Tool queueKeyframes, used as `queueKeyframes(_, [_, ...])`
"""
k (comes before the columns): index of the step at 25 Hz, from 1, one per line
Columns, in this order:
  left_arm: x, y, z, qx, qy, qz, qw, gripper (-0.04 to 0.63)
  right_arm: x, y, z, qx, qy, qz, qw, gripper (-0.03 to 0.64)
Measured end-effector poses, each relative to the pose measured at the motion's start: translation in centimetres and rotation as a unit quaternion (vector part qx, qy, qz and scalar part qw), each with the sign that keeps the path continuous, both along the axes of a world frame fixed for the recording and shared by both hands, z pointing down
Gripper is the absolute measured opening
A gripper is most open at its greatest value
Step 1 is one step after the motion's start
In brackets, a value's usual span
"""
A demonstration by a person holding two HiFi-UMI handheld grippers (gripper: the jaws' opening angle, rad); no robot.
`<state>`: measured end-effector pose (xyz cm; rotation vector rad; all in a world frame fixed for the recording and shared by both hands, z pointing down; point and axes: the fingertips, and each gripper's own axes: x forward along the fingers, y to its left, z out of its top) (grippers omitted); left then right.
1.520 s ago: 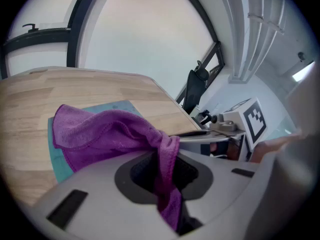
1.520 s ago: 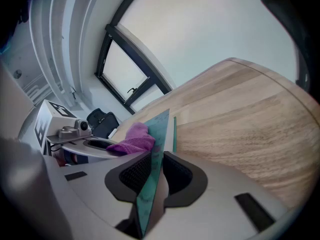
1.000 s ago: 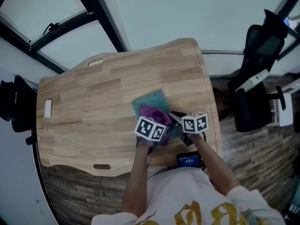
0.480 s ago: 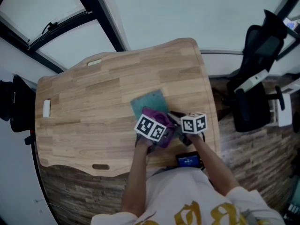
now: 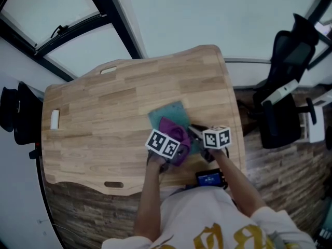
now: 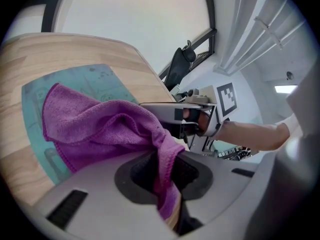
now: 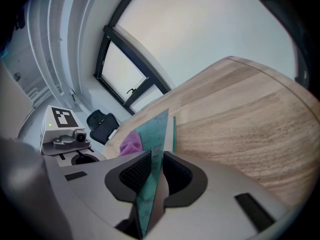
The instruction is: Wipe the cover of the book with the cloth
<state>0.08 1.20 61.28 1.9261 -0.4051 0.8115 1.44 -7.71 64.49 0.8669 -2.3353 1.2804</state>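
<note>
Left tongs grip cloth — right tongs grip book.

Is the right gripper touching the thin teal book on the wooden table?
Touching. The right gripper view shows the right gripper with both jaws clamped on the thin teal book at its edge.

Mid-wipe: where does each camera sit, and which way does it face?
Head view: on the head, steeply down at table and book; both forearms show.
Left gripper view: on left tongs, along jaws shut on cloth; right forearm shows.
Right gripper view: on right tongs, along jaws shut on book, toward window.
Shared: book, cloth.
</note>
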Motion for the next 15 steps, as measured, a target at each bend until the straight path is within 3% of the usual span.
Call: queueKeyframes(15, [-3.2,1.1,0.0,0.002,-0.013,-0.034,0.9993,0.049,0.1,-0.3,0.0,0.008,0.002,0.0,1.0,0.069])
